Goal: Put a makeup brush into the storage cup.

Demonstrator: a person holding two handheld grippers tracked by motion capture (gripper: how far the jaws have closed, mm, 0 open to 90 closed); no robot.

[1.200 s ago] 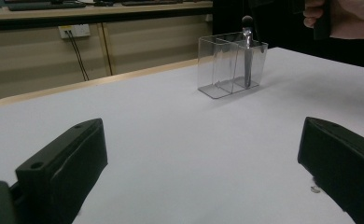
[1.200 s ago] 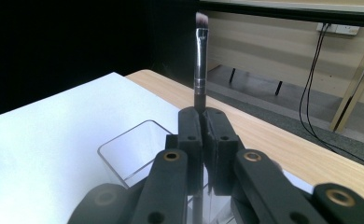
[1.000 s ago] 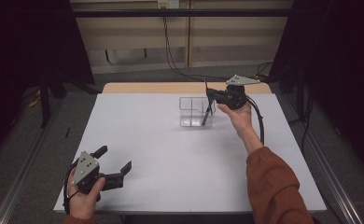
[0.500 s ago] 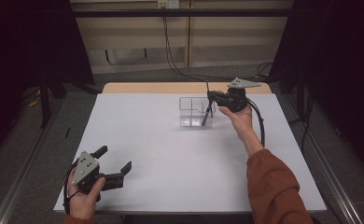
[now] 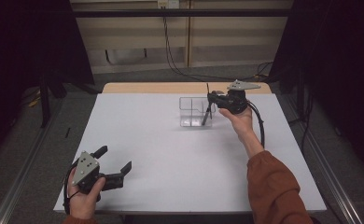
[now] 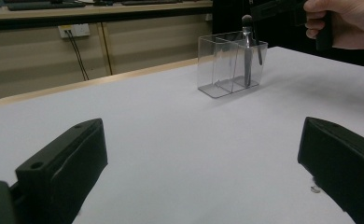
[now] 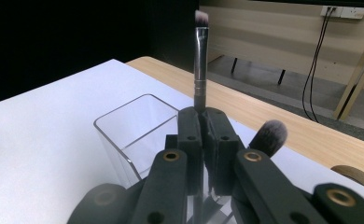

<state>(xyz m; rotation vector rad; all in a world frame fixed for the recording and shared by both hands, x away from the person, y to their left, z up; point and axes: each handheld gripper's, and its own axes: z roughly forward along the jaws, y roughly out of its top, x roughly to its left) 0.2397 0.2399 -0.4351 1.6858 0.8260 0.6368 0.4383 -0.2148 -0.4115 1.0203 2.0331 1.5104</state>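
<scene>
Makeup brush [image 7: 200, 65], clamped upright in the closed right gripper [image 7: 203, 122], hangs over the clear organizer [image 5: 195, 112] at the table's far right; the left gripper [image 5: 117, 164] rests gaping and empty, near left. A tilted release could tip the light organizer.

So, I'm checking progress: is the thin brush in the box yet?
Partly in. The right claw grips the thin brush upright, its lower end inside the clear box.
</scene>
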